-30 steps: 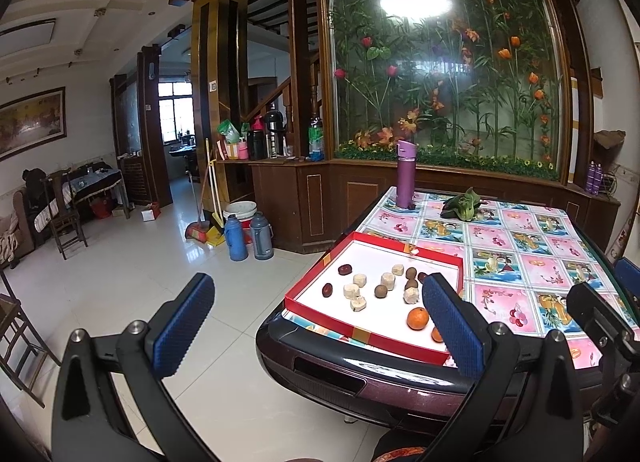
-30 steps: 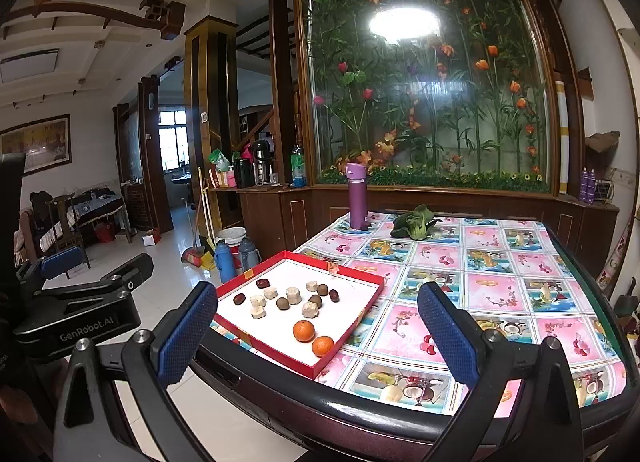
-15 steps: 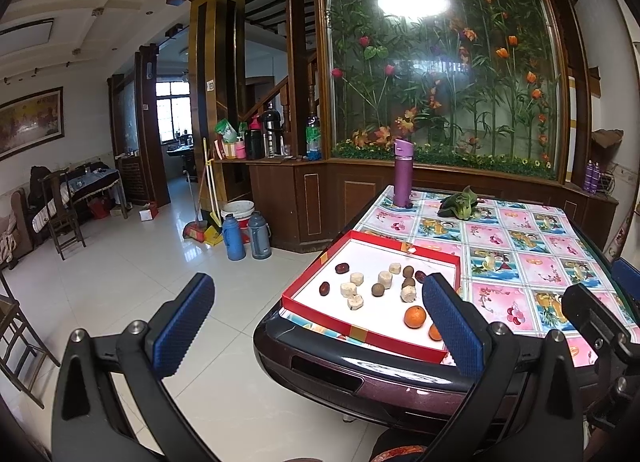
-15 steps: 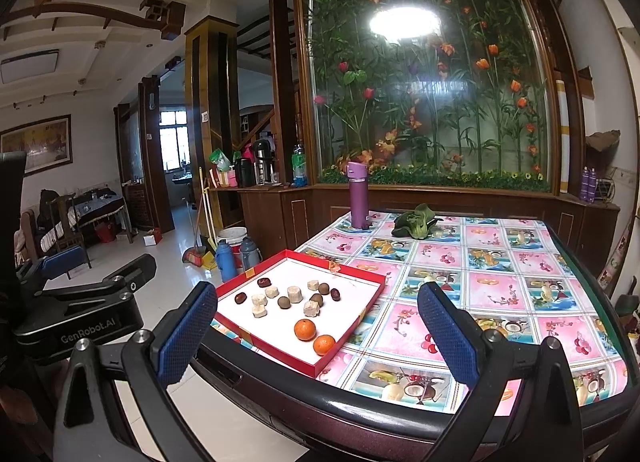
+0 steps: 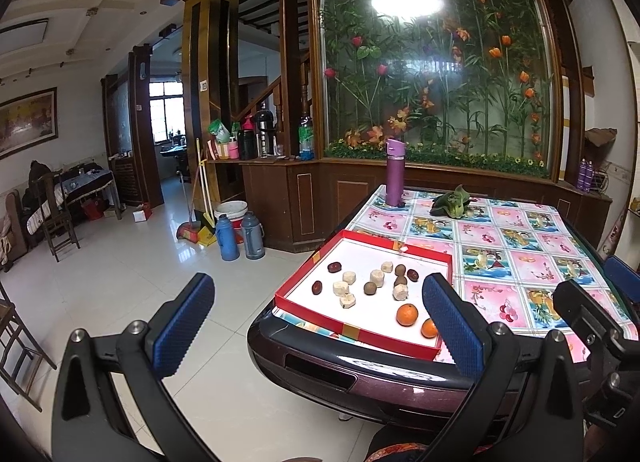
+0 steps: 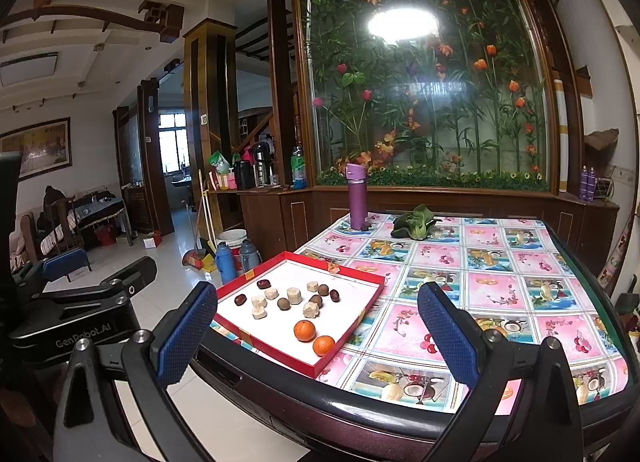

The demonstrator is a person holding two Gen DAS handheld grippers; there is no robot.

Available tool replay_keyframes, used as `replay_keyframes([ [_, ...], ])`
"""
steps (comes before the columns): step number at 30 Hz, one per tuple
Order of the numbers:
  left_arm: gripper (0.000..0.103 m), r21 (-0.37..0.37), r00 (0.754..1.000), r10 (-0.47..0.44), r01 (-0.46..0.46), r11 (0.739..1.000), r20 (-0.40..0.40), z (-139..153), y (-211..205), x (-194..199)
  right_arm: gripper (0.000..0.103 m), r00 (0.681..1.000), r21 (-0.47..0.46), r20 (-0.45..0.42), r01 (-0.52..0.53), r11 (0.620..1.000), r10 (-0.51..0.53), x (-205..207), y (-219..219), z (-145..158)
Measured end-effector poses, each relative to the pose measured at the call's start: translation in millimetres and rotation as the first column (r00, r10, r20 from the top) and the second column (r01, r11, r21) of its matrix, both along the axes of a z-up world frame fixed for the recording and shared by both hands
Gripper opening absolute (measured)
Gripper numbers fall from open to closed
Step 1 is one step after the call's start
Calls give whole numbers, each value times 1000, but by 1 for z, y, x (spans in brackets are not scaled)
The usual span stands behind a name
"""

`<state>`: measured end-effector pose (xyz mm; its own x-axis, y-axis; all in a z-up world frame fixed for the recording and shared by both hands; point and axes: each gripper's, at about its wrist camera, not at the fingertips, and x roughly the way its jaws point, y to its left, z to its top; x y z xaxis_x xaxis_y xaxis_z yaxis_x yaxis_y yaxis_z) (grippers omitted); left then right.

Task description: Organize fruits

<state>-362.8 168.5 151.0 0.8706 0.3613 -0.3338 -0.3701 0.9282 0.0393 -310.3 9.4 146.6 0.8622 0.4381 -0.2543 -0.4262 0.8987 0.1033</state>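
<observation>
Both grippers spread wide and empty, short of the tray [image 6: 362,316].
Bring the right gripper [image 6: 316,338] low over one orange [image 6: 305,330]; straddle it squarely.

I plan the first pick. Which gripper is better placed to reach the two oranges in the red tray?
Probably the right gripper: the oranges lie between its open fingers, above the table. The left gripper points mostly at floor; the red tray sits toward its right finger.
</observation>
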Motion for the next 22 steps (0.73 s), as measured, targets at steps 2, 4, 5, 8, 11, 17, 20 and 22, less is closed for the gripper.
replay_keyframes([
  [2,103,-2,1000,-3,3,1000,0,1,0,0,100,1000,-2,2,0,1000,0,-1,1,1],
  [4,103,-3,1000,-5,5,1000,1,1,0,0,100,1000,0,0,0,1000,0,-1,1,0],
  [5,103,-5,1000,-7,7,1000,1,1,0,-1,100,1000,-2,-1,-1,1000,1,-1,1,1],
  [8,103,-15,1000,-19,19,1000,-3,2,1,0,100,1000,-3,-3,-3,1000,3,-1,2,2],
  [11,103,-21,999,-36,35,999,-8,3,2,2,100,1000,1,-3,-4,1000,4,-1,2,2],
  [17,103,-32,999,-46,45,998,-11,3,3,4,100,1000,5,-16,-16,1000,17,5,4,-1],
  [20,103,-36,999,-50,50,998,7,4,5,5,100,999,10,-28,-21,1000,22,15,4,-7],
  [22,103,-30,998,-51,52,998,30,3,5,7,100,999,16,-43,-18,1000,19,24,3,-11],
])
